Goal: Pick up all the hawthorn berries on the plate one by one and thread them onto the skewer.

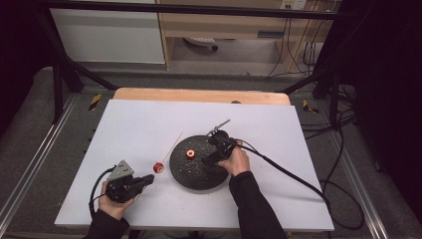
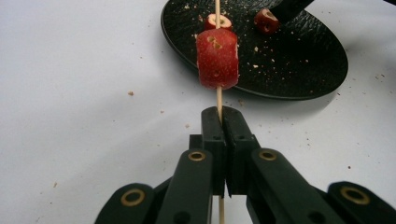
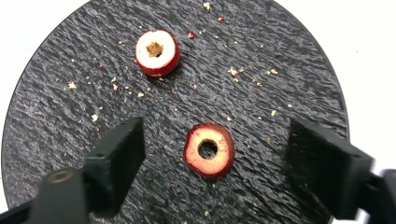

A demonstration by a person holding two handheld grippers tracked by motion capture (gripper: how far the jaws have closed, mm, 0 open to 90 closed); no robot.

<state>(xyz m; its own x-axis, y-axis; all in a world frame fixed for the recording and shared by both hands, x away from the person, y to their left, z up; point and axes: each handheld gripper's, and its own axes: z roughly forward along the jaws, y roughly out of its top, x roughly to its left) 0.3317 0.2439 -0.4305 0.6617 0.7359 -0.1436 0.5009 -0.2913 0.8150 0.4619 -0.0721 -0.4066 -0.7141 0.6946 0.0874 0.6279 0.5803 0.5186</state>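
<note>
Left gripper (image 2: 219, 119) clamps skewer (image 2: 218, 95); right gripper (image 3: 210, 154) jaws straddle fruit ring (image 3: 208, 150).

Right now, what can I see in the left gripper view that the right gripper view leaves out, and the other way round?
The left gripper view has the left tool shut on a thin wooden skewer with a red fruit piece threaded on it, above the white table. The right gripper view has the right tool open, its jaws on either side of a cored fruit ring. Both share the black plate, scattered with crumbs, and another cored piece lying on it.
</note>
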